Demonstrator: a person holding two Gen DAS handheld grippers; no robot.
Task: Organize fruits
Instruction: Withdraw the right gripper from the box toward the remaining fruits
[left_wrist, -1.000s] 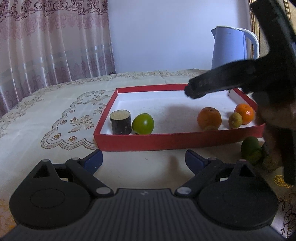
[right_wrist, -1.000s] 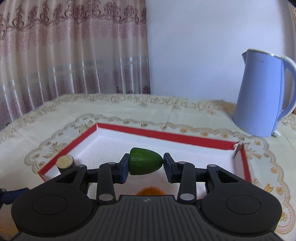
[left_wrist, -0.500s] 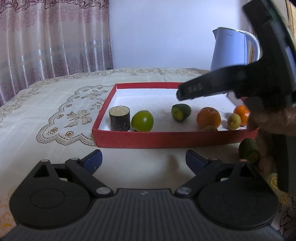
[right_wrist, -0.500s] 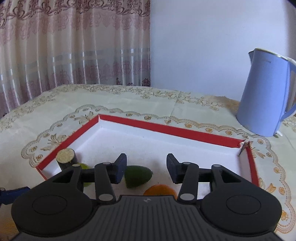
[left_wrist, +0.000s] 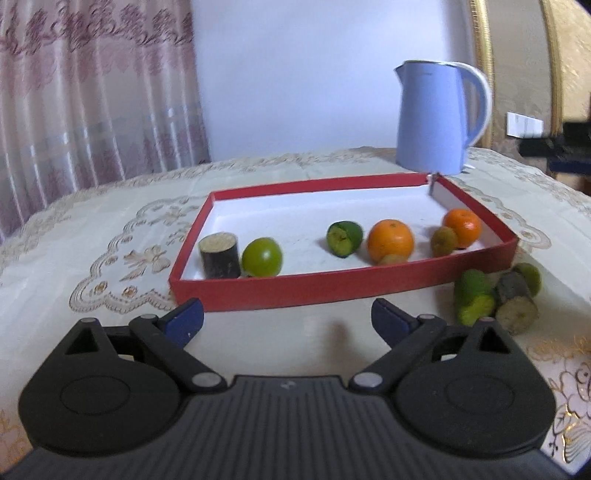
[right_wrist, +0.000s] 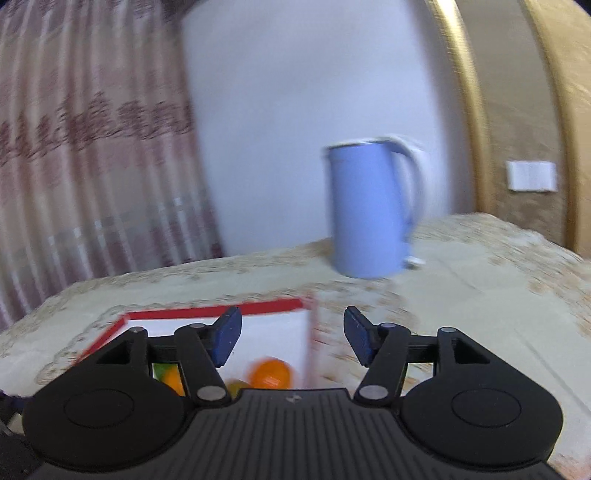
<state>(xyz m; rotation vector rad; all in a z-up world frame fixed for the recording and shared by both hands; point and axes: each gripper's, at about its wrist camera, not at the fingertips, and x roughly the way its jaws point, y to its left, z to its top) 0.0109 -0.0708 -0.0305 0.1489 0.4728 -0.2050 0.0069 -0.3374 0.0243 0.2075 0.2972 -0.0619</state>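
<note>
A red tray (left_wrist: 343, 290) with a white floor holds a dark sugarcane piece (left_wrist: 219, 255), a green fruit (left_wrist: 262, 257), a dark green fruit (left_wrist: 344, 238), two oranges (left_wrist: 390, 240) and a kiwi (left_wrist: 444, 240). Green pieces (left_wrist: 472, 297) and another cane piece (left_wrist: 515, 306) lie on the cloth right of the tray. My left gripper (left_wrist: 287, 321) is open and empty, in front of the tray. My right gripper (right_wrist: 291, 334) is open and empty above the tray's right end (right_wrist: 221, 308), over an orange (right_wrist: 269, 373); this view is blurred.
A blue kettle (left_wrist: 437, 118) stands behind the tray's far right corner, also in the right wrist view (right_wrist: 369, 206). An embroidered cream tablecloth (left_wrist: 92, 236) covers the table. Curtains hang at the left, a gold chair back at the right.
My right gripper opened and let the dark green fruit down into the tray, then pulled up and swung right, out of the left wrist view. The left gripper stayed open.
</note>
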